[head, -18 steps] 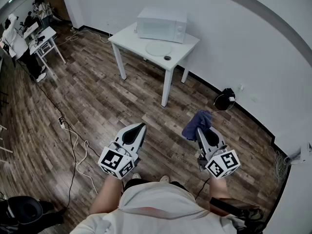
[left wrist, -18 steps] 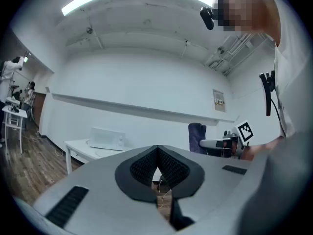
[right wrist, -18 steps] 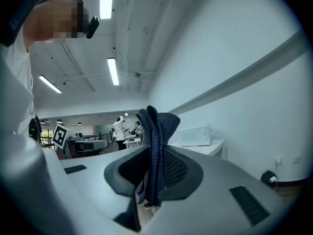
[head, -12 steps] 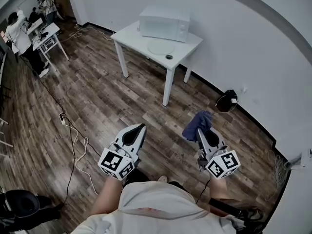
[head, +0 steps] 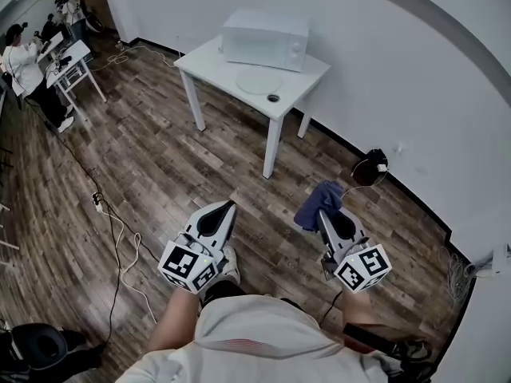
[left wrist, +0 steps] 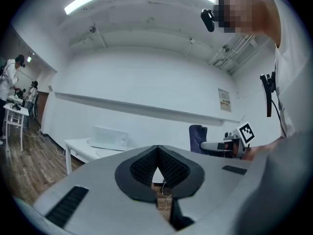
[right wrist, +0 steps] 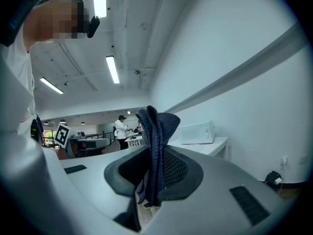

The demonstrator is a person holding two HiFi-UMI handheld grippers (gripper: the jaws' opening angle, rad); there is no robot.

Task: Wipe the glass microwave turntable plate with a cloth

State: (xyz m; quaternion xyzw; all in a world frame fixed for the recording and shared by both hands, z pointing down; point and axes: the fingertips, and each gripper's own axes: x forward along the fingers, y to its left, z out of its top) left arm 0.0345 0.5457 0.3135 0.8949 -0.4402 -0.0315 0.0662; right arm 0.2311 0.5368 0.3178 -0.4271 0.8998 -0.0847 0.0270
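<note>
The round glass turntable plate [head: 259, 80] lies on a white table [head: 299, 92], in front of a white microwave [head: 266, 39], far across the room from me. A dark blue cloth [head: 318, 203] is pinched in my right gripper [head: 322, 214], which is shut on it; the cloth [right wrist: 155, 151] sticks up between the jaws in the right gripper view. My left gripper [head: 228, 207] is shut with nothing in it, jaws meeting at the tip [left wrist: 157, 166]. Both grippers are held low in front of my body, well short of the table.
A small dark ring [head: 274, 97] sits on the table near the plate. Cables [head: 120, 238] trail over the wooden floor at left. A black object with a cord [head: 367, 166] lies by the wall. People stand at a desk [head: 68, 62] at the far left.
The view has shifted slightly; the table sits a little further left in frame. One foot now shows below the left gripper. Both grippers hold the same pose.
</note>
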